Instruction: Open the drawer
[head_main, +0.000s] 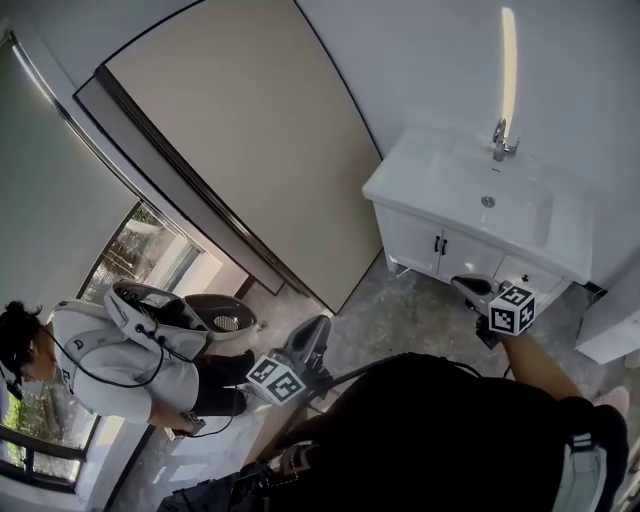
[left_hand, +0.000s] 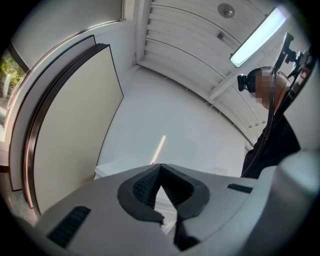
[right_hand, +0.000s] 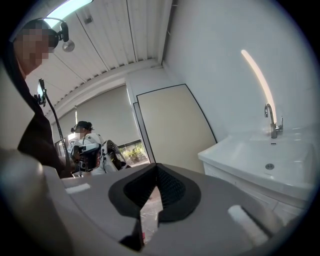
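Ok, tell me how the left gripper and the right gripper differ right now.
The right gripper is near the front of the white vanity cabinet; the left gripper hangs over the floor, apart from it. The right gripper view shows the basin and faucet; the left gripper view shows the beige panel and bare wall. Both are shut and empty.

Faucet (head_main: 500, 138) @ sink (head_main: 396, 183) rear, cabinet (head_main: 412, 241) below

Long white ceiling strip lamp (left_hand: 257, 37) is glowing brightly; its streak is glaring on the glossy white wall (head_main: 509, 60). Fisheye edges are bending and darkening.
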